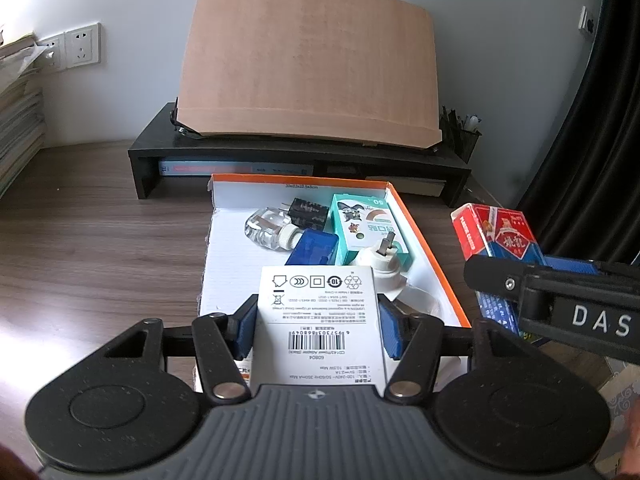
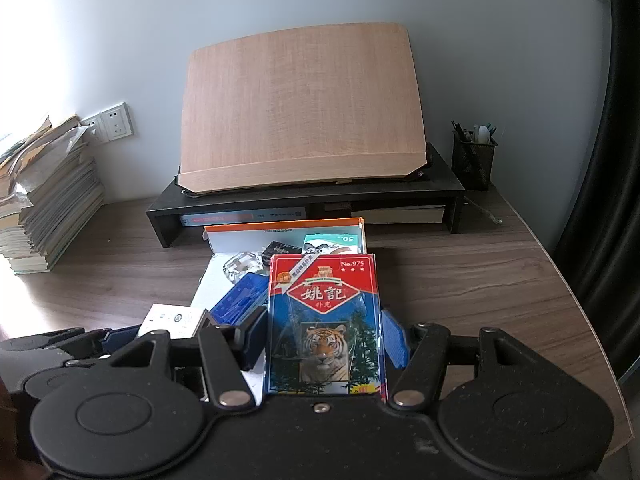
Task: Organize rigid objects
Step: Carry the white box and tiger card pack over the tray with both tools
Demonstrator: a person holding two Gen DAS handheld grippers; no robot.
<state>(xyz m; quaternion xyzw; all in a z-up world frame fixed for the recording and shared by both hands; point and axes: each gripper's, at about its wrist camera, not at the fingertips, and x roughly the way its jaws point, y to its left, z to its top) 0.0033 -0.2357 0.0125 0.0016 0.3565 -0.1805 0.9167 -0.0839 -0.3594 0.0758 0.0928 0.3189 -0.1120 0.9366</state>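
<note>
Boxes are in both grippers, so the sorting looks partway through rather than finished. Nearest, the left gripper [image 1: 318, 326] has its jaws drawn in on a white adapter box [image 1: 318, 320], blue pads pressed flat to its two sides, the box hanging over the near end of the orange-edged tray [image 1: 434, 264]. Just to its right, the right gripper [image 2: 324, 342] grips a deck of playing cards [image 2: 324, 320] upright, jaws closed to the pack's width; it seems to sit over the tray's right edge, though the fisheye makes that hard to judge. Farther in, the tray already holds a blue case [image 1: 314, 250], a white plug [image 1: 380, 264], a teal box [image 1: 366, 228], a clear bottle [image 1: 268, 226] and a dark adapter [image 1: 308, 212]. Both held boxes are left to set down. Beyond, the table [image 1: 100, 240] carries a black riser [image 1: 300, 156].
</note>
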